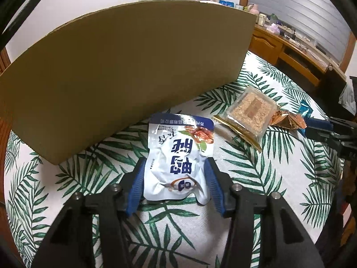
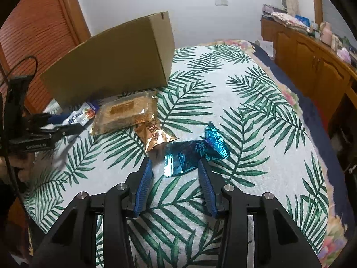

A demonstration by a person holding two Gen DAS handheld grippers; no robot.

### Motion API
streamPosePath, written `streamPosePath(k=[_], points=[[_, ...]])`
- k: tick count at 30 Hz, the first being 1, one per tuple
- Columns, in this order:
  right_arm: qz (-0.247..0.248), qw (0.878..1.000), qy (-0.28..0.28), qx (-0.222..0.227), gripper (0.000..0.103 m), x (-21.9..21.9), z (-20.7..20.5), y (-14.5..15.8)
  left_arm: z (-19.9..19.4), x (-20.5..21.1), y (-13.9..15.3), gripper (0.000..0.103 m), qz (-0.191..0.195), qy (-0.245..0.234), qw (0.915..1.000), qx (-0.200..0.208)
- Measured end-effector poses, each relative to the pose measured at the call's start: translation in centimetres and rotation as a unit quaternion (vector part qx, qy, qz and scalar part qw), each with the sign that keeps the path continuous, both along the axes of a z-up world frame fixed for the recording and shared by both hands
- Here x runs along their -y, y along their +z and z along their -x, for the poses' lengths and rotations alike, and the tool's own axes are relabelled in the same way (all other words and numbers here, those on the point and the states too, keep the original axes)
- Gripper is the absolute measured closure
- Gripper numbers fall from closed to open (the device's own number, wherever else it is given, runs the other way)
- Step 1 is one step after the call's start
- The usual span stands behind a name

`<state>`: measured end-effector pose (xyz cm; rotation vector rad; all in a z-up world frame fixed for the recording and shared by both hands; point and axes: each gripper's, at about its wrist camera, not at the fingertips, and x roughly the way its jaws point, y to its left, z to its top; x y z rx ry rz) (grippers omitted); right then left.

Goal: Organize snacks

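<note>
The white snack pouch (image 1: 178,158) lies on the leaf-print cloth (image 1: 256,178) just before the cardboard box (image 1: 125,71), pinched between your left gripper's (image 1: 176,169) blue pads, while your right gripper (image 2: 175,167) gapes wide around the blue foil packet (image 2: 191,154), beside the gold wrapper (image 2: 156,137).
</note>
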<state>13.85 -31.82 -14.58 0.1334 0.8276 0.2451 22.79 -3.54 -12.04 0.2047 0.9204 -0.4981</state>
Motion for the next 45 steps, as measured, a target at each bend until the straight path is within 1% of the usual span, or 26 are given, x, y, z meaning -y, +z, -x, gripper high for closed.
streamPosePath(k=[2, 4, 9, 12, 13, 14, 15, 17, 18, 20, 22, 27, 30, 35, 40, 45], points=[[-0.008, 1.000, -0.007, -0.002, 0.060, 0.5, -0.4, 0.1, -0.1, -0.2, 0.1, 0.055, 0.007, 0.002, 1.0000, -0.005], [-0.004, 1.000, -0.013, -0.001, 0.059, 0.8, -0.9, 0.3, 0.0, -0.4, 0.1, 0.057, 0.011, 0.004, 0.9999, -0.006], [0.004, 1.000, -0.023, -0.011, 0.060, 0.9, -2.1, 0.2, 0.8, -0.6, 0.4, 0.059, 0.019, 0.003, 0.9998, 0.002], [0.013, 0.999, -0.030, -0.013, 0.060, 0.7, -2.5, 0.3, 1.2, -0.7, 1.1, 0.066, 0.028, 0.005, 0.9995, 0.009], [0.018, 0.999, -0.031, -0.013, 0.061, 0.7, -2.6, 0.3, 1.2, -0.8, 1.2, 0.067, 0.032, 0.006, 0.9994, 0.008], [0.027, 0.999, -0.032, -0.013, 0.063, 0.6, -2.7, 0.2, 1.2, -0.8, 1.3, 0.067, 0.031, 0.007, 0.9995, 0.006], [0.038, 0.999, -0.033, -0.012, 0.071, 0.4, -2.7, 0.2, 1.3, -0.8, 1.2, 0.067, 0.027, 0.006, 0.9996, 0.007], [0.064, 0.997, -0.034, -0.011, 0.079, 0.2, -2.5, 0.1, 1.3, -0.8, 1.2, 0.067, 0.026, 0.005, 0.9996, 0.008], [0.069, 0.997, -0.032, -0.010, 0.082, 0.2, -2.4, 0.1, 1.2, -0.8, 1.2, 0.067, 0.029, 0.006, 0.9995, 0.005], [0.074, 0.997, -0.031, -0.009, 0.083, 0.3, -2.1, 0.1, 1.1, -0.9, 1.1, 0.067, 0.032, 0.008, 0.9994, 0.002], [0.076, 0.997, -0.032, -0.006, 0.083, 0.5, -1.6, 0.1, 1.4, -0.7, 1.2, 0.068, 0.027, 0.006, 0.9996, 0.008], [0.064, 0.998, -0.029, 0.001, 0.083, 1.2, -0.5, 0.2, 2.6, -0.5, 1.2, 0.068, 0.025, 0.002, 0.9996, 0.016], [0.053, 0.998, -0.027, 0.007, 0.083, 1.3, 0.0, 0.4, 3.3, -0.6, 1.2, 0.068, 0.032, 0.006, 0.9993, 0.018], [0.051, 0.998, -0.021, 0.020, 0.083, 0.8, 0.7, 1.3, 4.0, -1.2, 1.5, 0.068, 0.045, 0.016, 0.9987, 0.021], [0.049, 0.998, -0.011, 0.032, 0.083, 0.3, 1.2, 2.1, 4.4, -1.6, 2.5, 0.068, 0.054, 0.028, 0.9976, 0.032], [0.043, 0.998, 0.000, 0.046, 0.083, -0.2, 1.3, 3.2, 4.6, -1.9, 4.3, 0.068, 0.063, 0.037, 0.9959, 0.055]])
